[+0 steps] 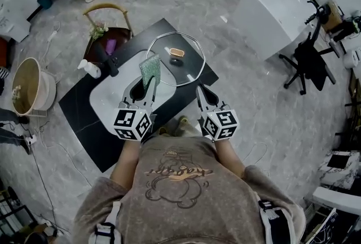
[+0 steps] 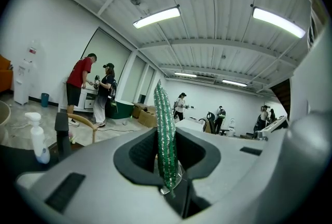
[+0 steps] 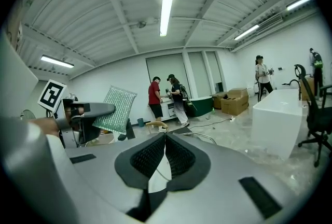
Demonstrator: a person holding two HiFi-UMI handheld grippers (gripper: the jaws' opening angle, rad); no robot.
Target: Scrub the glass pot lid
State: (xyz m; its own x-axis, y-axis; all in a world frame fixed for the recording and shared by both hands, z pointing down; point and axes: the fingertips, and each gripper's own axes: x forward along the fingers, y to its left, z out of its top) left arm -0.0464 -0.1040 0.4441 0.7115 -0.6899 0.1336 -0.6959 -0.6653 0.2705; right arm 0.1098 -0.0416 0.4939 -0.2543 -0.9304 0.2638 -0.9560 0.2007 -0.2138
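Black countertop [image 1: 79,108] on grey floor [image 1: 242,87], left fingers [image 2: 139,154] clamping green scourer [image 1: 150,69], right fingers [image 3: 148,158] pinching glass lid [image 1: 179,69]

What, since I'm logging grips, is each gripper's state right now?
Left gripper: jaws closed on the green scrubbing cloth.
Right gripper: jaws closed on the rim of the glass pot lid.

Open lab hall — strip lights [image 3: 166,13], cartons [image 3: 234,101], office chair [image 1: 309,65]

Clear glass lid [image 1: 189,65], glittery green mesh scouring cloth [image 1: 150,69], glossy black countertop [image 1: 76,110].
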